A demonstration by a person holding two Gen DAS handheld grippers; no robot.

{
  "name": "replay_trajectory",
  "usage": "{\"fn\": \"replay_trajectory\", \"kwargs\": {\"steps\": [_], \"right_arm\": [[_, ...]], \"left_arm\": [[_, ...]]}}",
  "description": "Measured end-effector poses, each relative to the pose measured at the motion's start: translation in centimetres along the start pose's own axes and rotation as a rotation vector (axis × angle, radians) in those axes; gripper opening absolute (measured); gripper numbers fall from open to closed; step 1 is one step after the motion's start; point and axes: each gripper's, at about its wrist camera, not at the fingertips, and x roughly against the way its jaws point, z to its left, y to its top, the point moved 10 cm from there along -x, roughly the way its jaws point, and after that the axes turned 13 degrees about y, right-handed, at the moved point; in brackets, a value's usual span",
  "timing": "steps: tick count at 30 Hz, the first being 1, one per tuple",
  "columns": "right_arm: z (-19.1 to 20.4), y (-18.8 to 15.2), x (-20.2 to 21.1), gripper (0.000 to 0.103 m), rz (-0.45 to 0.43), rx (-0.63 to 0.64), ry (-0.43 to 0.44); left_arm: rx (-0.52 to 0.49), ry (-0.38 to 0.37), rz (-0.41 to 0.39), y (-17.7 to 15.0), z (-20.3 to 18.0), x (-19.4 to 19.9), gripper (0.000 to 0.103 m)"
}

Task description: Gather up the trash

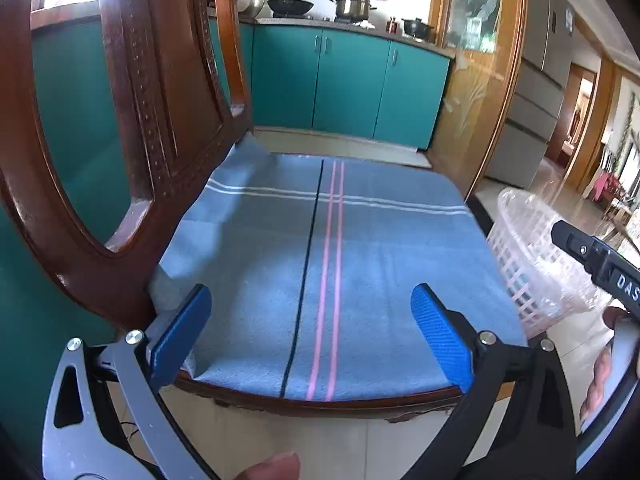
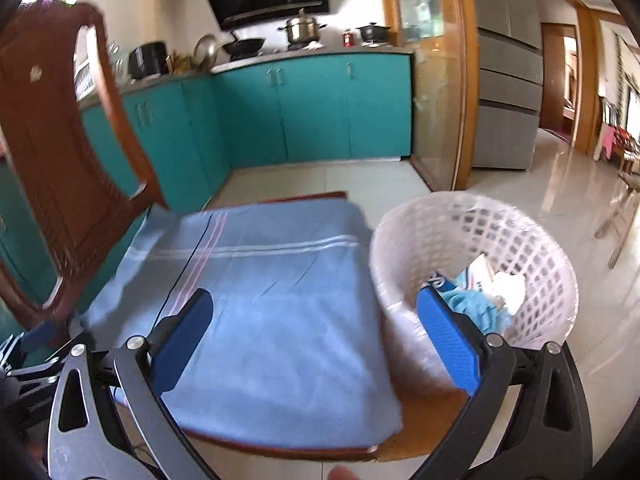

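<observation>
A white lattice wastebasket (image 2: 532,256) lined with clear plastic stands on the floor right of a wooden chair; inside lie crumpled blue and white trash pieces (image 2: 486,292). The same wastebasket (image 1: 528,252) shows at the right of the left wrist view. The chair seat carries a blue striped cloth (image 1: 320,264), with no trash visible on it. My left gripper (image 1: 312,336) hovers open over the seat's front edge, holding nothing. My right gripper (image 2: 316,344) is open and empty above the cloth (image 2: 260,304), its right finger overlapping the wastebasket's near rim.
The carved wooden chair back (image 1: 132,128) rises at the left. Teal kitchen cabinets (image 2: 312,108) with pots on the counter stand behind. A glass door with a wooden frame (image 1: 476,92) and a grey refrigerator (image 2: 508,80) lie to the right. Glossy tiled floor (image 2: 560,184) extends right.
</observation>
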Motion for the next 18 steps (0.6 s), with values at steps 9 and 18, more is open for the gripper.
{"fn": "replay_trajectory", "kwargs": {"steps": [9,18], "right_arm": [[2.1,-2.2,-1.4,0.100,0.036,-0.040,-0.019],[2.5,-2.9,-2.0,0.100,0.059,0.003,-0.029]], "left_arm": [[0.010,0.070,-0.016,0.5,1.2,0.0,0.100],[-0.005,0.063,-0.060,1.6,0.6,0.9,0.100]]}}
